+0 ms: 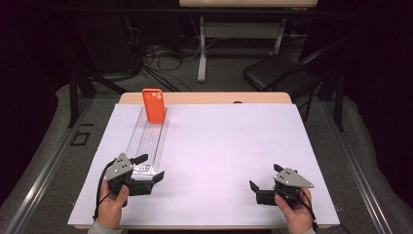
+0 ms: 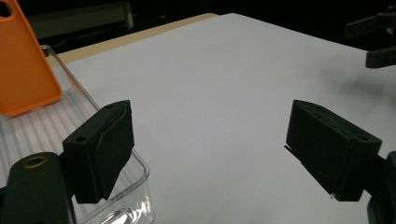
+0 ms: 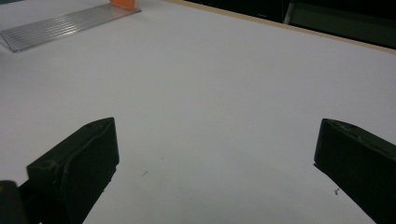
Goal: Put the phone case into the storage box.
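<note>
The orange phone case (image 1: 154,105), standing in the far slot of the clear ribbed rack (image 1: 146,141) near the desk's far left edge, looks light, thin and flexible, best pinched by its upper side edges, while the left gripper (image 1: 148,167) and right gripper (image 1: 263,179) rest with jaws spread and empty

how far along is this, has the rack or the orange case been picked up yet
Done: nothing that shows. The orange case stands in the far end of the clear rack. In hand: the left gripper is open at the rack's near end, gripping nothing. The right gripper waits open. Left: grasping.
</note>
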The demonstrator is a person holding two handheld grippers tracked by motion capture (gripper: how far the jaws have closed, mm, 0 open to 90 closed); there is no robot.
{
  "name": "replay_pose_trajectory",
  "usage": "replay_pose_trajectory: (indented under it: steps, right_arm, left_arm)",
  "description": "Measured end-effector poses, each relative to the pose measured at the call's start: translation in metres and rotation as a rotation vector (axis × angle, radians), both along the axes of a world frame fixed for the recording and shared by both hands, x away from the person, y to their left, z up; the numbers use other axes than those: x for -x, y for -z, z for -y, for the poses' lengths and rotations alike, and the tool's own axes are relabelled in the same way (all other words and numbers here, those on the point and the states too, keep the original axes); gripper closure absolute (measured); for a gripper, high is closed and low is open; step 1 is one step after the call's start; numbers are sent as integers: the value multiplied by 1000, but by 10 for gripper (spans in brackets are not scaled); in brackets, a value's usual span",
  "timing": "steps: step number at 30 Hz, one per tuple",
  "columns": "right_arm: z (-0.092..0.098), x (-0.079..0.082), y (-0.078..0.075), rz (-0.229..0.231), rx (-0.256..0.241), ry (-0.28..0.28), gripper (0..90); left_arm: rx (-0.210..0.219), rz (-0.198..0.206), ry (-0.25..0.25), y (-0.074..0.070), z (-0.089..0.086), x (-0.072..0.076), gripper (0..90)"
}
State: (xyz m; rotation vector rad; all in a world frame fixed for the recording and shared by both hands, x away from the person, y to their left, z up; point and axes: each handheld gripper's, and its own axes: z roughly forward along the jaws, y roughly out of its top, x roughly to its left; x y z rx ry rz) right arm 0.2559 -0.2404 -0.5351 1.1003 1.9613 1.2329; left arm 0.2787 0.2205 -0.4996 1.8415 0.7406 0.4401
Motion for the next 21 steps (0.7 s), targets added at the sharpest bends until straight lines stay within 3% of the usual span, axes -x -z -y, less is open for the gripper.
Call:
replay_pose_trajectory:
  steps: [4,9,21]
  right_arm:
    - [0,0,0,5,-2,2,0]
    - [0,1,1,6,-3,6,0]
    - [0,0,3,-1,6,5,0]
  left_arm:
    - [2,12,6,5,-3,3,155]
    - [40,5,-12,10,-9,1,155]
    - [33,-18,-8,20,-13,-3,155]
